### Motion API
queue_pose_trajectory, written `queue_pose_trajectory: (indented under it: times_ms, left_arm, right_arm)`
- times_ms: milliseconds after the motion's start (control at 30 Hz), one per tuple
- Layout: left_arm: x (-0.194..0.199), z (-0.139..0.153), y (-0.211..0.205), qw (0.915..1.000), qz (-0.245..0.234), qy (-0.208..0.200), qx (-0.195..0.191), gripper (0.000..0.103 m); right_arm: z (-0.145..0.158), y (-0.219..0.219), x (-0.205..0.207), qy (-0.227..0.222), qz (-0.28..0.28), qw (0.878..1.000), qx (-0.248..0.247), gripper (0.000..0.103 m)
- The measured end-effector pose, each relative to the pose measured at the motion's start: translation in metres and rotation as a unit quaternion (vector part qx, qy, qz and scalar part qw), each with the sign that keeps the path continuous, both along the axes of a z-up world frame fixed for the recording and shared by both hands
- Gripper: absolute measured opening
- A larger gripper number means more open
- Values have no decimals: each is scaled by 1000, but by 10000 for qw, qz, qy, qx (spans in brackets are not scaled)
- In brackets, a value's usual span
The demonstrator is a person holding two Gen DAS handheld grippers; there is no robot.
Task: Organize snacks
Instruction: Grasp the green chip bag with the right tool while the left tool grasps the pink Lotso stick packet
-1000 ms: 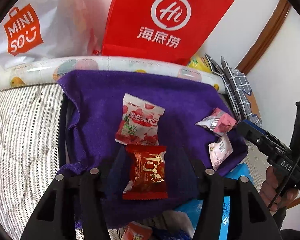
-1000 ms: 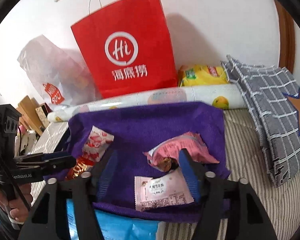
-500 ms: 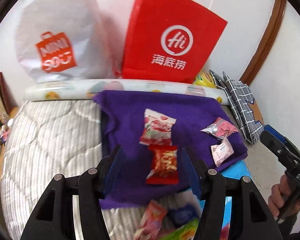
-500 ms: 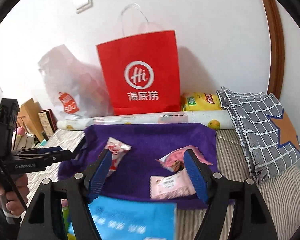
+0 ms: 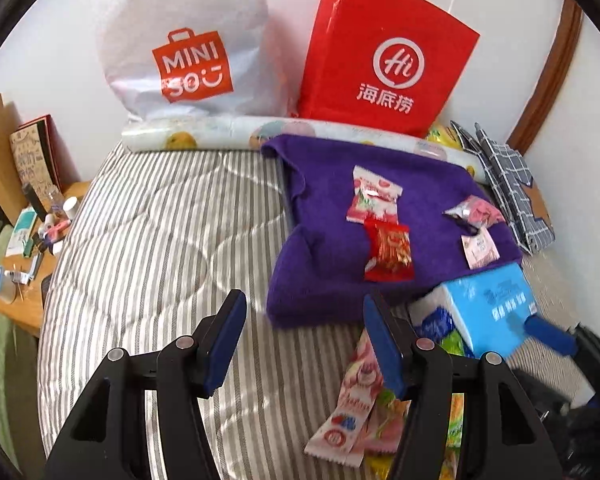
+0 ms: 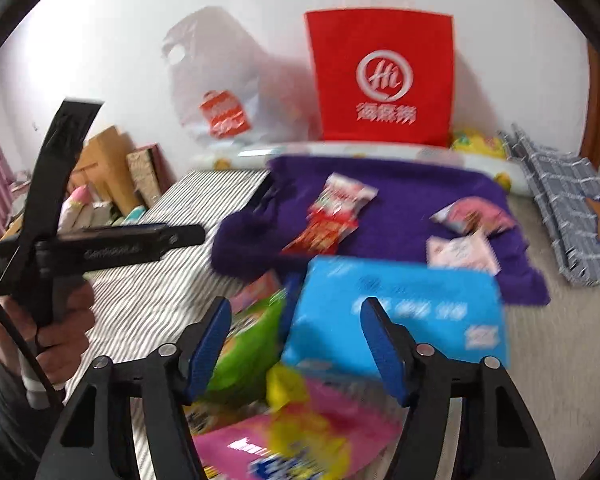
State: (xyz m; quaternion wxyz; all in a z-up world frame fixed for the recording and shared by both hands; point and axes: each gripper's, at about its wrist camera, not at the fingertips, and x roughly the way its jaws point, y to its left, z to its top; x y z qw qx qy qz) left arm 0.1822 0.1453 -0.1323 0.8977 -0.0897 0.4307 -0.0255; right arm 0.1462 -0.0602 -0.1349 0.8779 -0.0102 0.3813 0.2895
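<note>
Snacks: four packets lie on my purple towel (image 5: pixel 332 208) at about one o'clock in the left view: a red packet (image 5: pixel 389 256) touching a pink-and-white packet (image 5: pixel 374 196), with two pale pink ones (image 5: pixel 476 224) well to their right. More wrappers (image 5: pixel 360 404) sit loose by the blue tissue pack (image 5: pixel 488 308) at five o'clock. My left gripper (image 5: pixel 304 340) stands apart, gripping nothing. My right gripper (image 6: pixel 296 344) has just been closing, jaws apart, pads touching nothing.
</note>
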Motion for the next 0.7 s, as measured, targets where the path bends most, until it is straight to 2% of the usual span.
queue_pose_trajectory:
  times_ms: [200, 433, 533, 667, 700]
  left_arm:
    - [-12, -7, -2, 10000, -64, 36, 68, 61]
    - [-17, -16, -6, 9997, -182, 153, 75, 61]
    - [-18, -19, -6, 9996, -207, 183, 76, 61]
    - [-20, -22, 1, 9996, -145, 233, -1, 61]
    - [-21, -23, 4, 9996, -125, 249, -29, 61]
  right_arm:
    - [-8, 23, -20, 183, 247, 9994, -163, 58]
    - [-21, 43, -23, 229, 157, 9967, -757, 43]
    - [-26, 46, -22, 266, 177, 9968, -736, 34]
    - [-22, 45, -23, 238, 128, 9968, -751, 27]
    - [-20, 44, -23, 232, 128, 9972, -703, 22]
